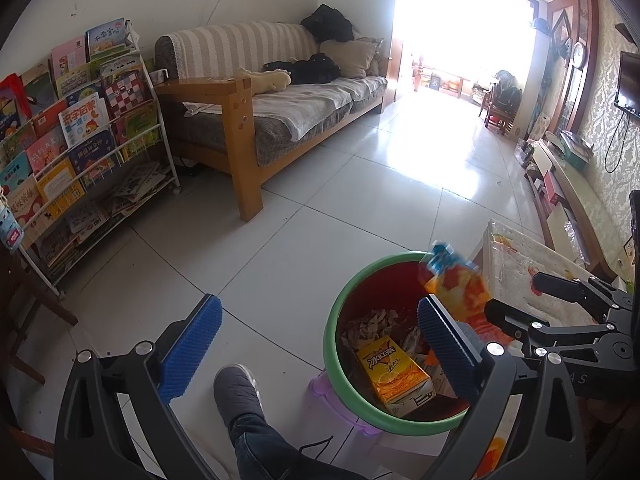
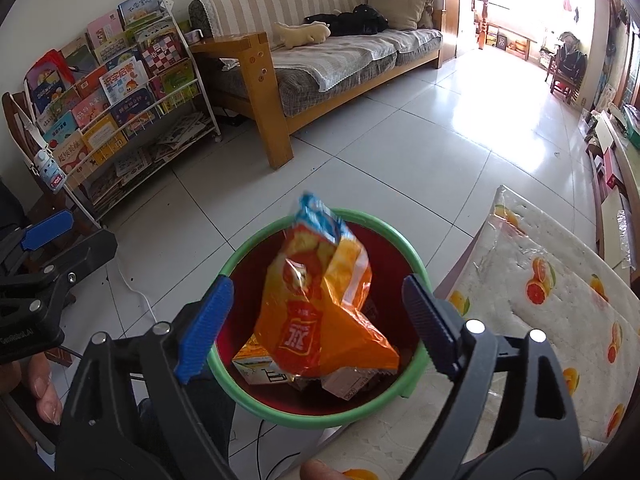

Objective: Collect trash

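An orange and blue snack bag point(image 2: 320, 320) hangs over the green-rimmed red bin point(image 2: 304, 420), its lower end down among the trash. My right gripper point(image 2: 318, 290) is open around the bag, with a gap at each pad. From the left wrist view the same bag point(image 1: 456, 280) shows at the bin's far rim point(image 1: 330, 344), beside the right gripper point(image 1: 516, 296). My left gripper point(image 1: 320, 320) is open and empty, just left of the bin. A yellow tea carton point(image 1: 396, 376) lies inside with crumpled paper.
A table with a fruit-print cover point(image 2: 540, 300) borders the bin on the right. The bin rests on a purple stool point(image 1: 320, 392). A person's grey shoe point(image 1: 236, 388) is close by. A book rack point(image 1: 80, 140) and sofa point(image 1: 280, 112) stand further back.
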`<act>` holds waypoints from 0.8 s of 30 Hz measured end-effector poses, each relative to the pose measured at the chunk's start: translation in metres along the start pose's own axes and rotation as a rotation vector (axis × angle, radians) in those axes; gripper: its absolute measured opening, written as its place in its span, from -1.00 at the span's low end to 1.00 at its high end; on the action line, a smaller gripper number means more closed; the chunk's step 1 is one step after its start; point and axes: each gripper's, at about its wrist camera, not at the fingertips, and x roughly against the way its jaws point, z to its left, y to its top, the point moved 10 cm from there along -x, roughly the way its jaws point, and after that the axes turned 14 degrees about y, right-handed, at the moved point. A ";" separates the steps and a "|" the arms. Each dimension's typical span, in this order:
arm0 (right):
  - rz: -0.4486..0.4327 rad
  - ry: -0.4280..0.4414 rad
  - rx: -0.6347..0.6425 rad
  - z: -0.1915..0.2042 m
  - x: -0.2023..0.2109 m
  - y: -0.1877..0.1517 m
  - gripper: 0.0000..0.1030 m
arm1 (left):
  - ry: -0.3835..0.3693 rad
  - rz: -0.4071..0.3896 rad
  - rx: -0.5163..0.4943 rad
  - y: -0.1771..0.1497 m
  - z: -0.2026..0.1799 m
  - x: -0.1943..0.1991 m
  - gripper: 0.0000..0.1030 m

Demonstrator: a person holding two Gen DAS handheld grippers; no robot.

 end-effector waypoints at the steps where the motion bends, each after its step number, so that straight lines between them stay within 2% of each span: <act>1: 0.001 -0.001 0.002 0.000 0.000 0.000 0.70 | -0.002 0.000 0.001 0.000 0.000 0.000 0.83; 4: 0.000 -0.005 0.000 0.000 0.001 0.000 0.78 | -0.002 0.001 0.005 0.000 0.000 0.001 0.84; 15: -0.026 -0.025 -0.006 -0.007 0.018 0.002 0.84 | -0.019 -0.015 -0.003 0.005 -0.011 0.011 0.84; 19: -0.078 -0.050 -0.022 -0.018 0.048 0.002 0.84 | -0.056 -0.036 -0.002 0.011 -0.029 0.027 0.84; 24: -0.167 -0.107 -0.067 -0.045 0.106 -0.006 0.90 | -0.137 -0.085 -0.039 0.015 -0.072 0.061 0.84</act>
